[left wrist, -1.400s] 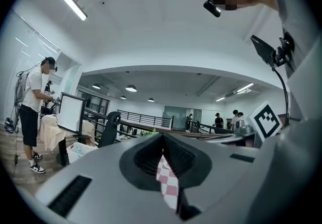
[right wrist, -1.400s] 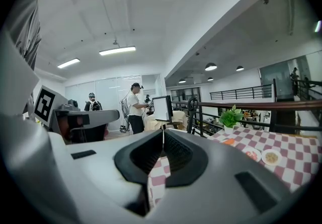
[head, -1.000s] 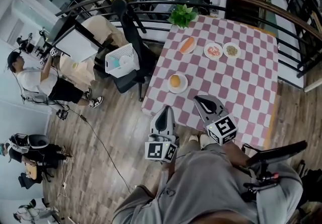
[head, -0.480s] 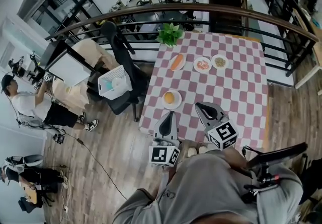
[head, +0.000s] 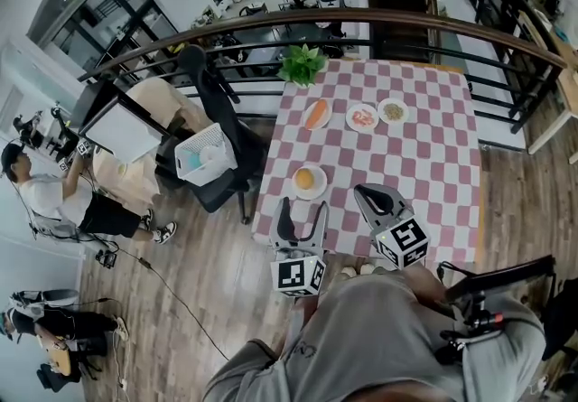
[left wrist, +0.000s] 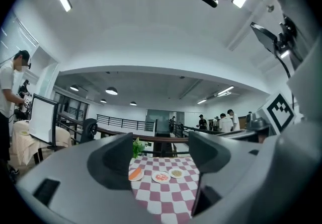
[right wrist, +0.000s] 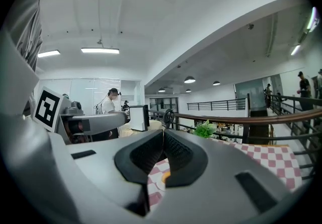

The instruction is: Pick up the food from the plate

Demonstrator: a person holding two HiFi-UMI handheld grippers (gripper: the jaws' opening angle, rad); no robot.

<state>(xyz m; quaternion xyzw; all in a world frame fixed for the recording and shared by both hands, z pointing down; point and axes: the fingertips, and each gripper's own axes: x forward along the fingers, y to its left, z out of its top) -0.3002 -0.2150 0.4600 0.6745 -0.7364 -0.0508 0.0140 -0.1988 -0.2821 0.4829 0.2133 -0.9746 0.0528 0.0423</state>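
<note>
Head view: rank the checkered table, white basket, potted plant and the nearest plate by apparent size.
1. Checkered table.
2. White basket and potted plant: about alike, so unranked.
3. Nearest plate, holding a round orange food.

Four foods are seen on a checked table (head: 424,165), each on its own white plate. A round orange-yellow bun (head: 304,179) is set in the middle of the near plate (head: 319,190), close to the table's edge at the left of the head view. Three are lined in a row at the far end: a long orange piece (head: 316,114) laid slantwise on the left plate (head: 324,119), a red-and-white serving (head: 362,116) on the middle plate (head: 362,128), and a brownish heap (head: 394,110) on the right plate (head: 394,123). The plates are apart, and every food rests on its plate.
</note>
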